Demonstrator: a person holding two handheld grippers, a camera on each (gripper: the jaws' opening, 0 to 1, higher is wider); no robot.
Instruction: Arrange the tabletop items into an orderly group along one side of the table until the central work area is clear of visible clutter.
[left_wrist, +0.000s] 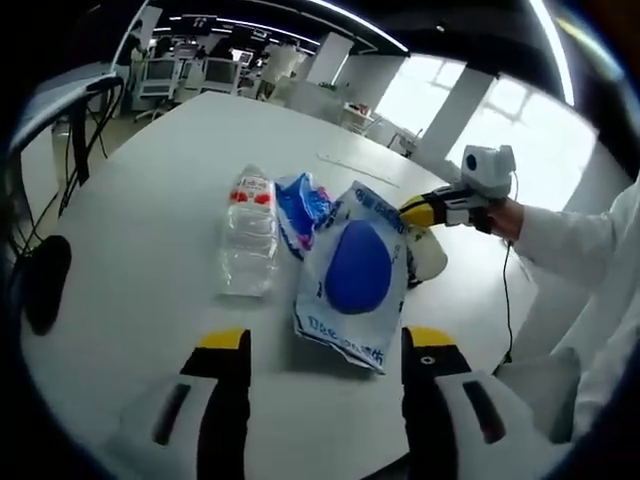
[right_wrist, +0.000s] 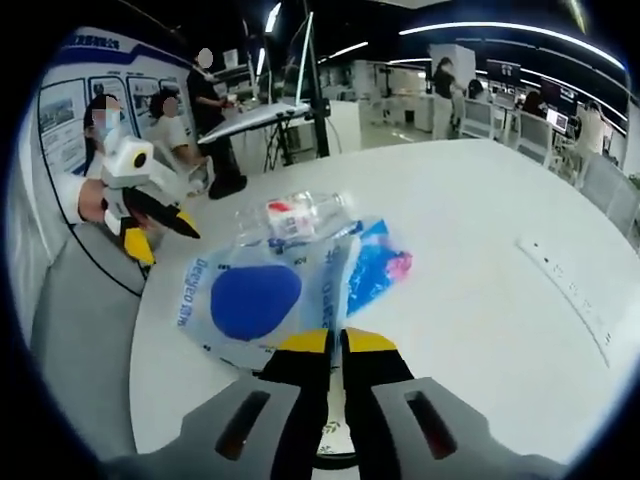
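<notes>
While the items lie bunched near the middle of the white round table (left_wrist: 140, 290), the step in hand looks like gathering them, with nothing yet set along an edge.

In the left gripper view, the left gripper (left_wrist: 325, 345) hangs above the near table edge, its yellow-tipped jaws spread wide and holding nothing. A blue-and-white plastic pouch (left_wrist: 352, 278) with a dark blue oval lies just ahead at about 12 o'clock, between the lines of the two jaws. A clear water bottle (left_wrist: 249, 240) with a red label lies on its side at 11 o'clock, beside a crumpled blue wrapper (left_wrist: 302, 207) that touches the pouch. The right gripper (left_wrist: 418, 210) comes in at 2 o'clock, its tip at the pouch's far corner, beside a pale rounded thing I cannot identify.

In the right gripper view, the right gripper's jaws are pressed together at the pouch's near edge (right_wrist: 250, 300); whether they pinch the film I cannot tell. The bottle (right_wrist: 290, 215) lies beyond at 12 o'clock, the wrapper (right_wrist: 378, 265) at 1 o'clock.

The next move probably calls for a firm pinch on the limp pouch and a slide toward one side, without dragging the bottle into a roll.
</notes>
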